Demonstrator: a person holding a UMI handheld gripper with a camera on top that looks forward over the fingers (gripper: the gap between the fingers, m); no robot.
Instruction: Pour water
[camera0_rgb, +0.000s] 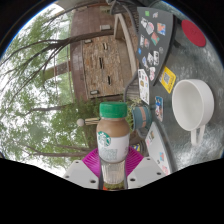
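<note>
Bottle (112, 145) with a green cap stands upright, clamped by the hand-held gripper (113, 166). White mug (192, 104) sits beyond, on the bench (160, 150).

Bottle (112, 140) dead ahead at 12 o'clock between the claw (113, 172) fingers — white cup (193, 103) beyond at 2 o'clock.

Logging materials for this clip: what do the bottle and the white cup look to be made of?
Bottle: likely glass or clear plastic, glossy, with tan liquid showing through, a printed label and a green cap, probably plastic. It stands between the fingers.
White cup: smooth, opaque, matte; plastic or ceramic, unclear which.
</note>
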